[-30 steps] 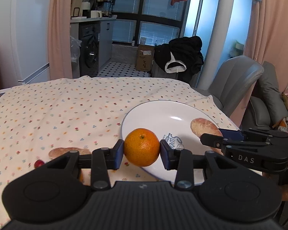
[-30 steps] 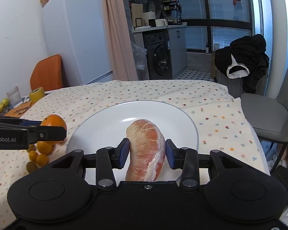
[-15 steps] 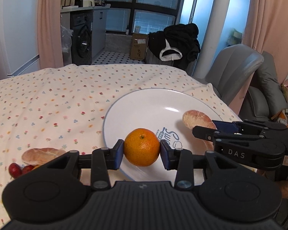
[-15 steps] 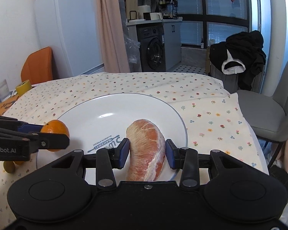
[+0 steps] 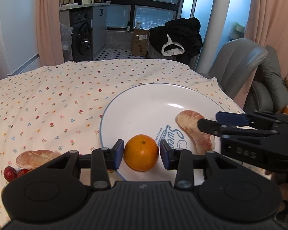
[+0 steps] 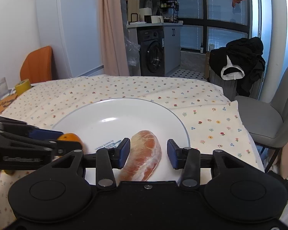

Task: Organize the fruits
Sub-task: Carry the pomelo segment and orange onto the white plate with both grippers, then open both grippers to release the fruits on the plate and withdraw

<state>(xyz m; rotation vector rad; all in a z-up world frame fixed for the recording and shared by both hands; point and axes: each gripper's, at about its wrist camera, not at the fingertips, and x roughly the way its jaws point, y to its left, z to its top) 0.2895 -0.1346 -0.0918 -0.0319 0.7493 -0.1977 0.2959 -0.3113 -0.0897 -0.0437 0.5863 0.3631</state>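
Observation:
A white plate (image 5: 163, 88) (image 6: 115, 115) lies on the flowered tablecloth. An orange (image 5: 141, 152) (image 6: 70, 137) rests on its near left rim. My left gripper (image 5: 141, 154) (image 6: 67, 140) is open around the orange, with thin gaps at both pads. A peeled pomelo segment (image 6: 144, 153) (image 5: 194, 130) lies on the plate's right side. My right gripper (image 6: 148, 153) (image 5: 209, 119) straddles it, open, with a clear gap at the right pad. Left of the plate, another pomelo segment (image 5: 38, 158) and small red fruits (image 5: 9, 173) lie on the cloth.
A grey chair (image 5: 240, 63) (image 6: 268, 118) stands at the table's right edge. At the far left are an orange chair (image 6: 37, 63), a glass (image 6: 1, 88) and a yellow cup (image 6: 22, 86). Bare cloth stretches beyond the plate.
Both grippers came lower and closer over the plate. The orange and the pomelo segment now rest on it, and both pairs of pads have parted slightly from the fruit.

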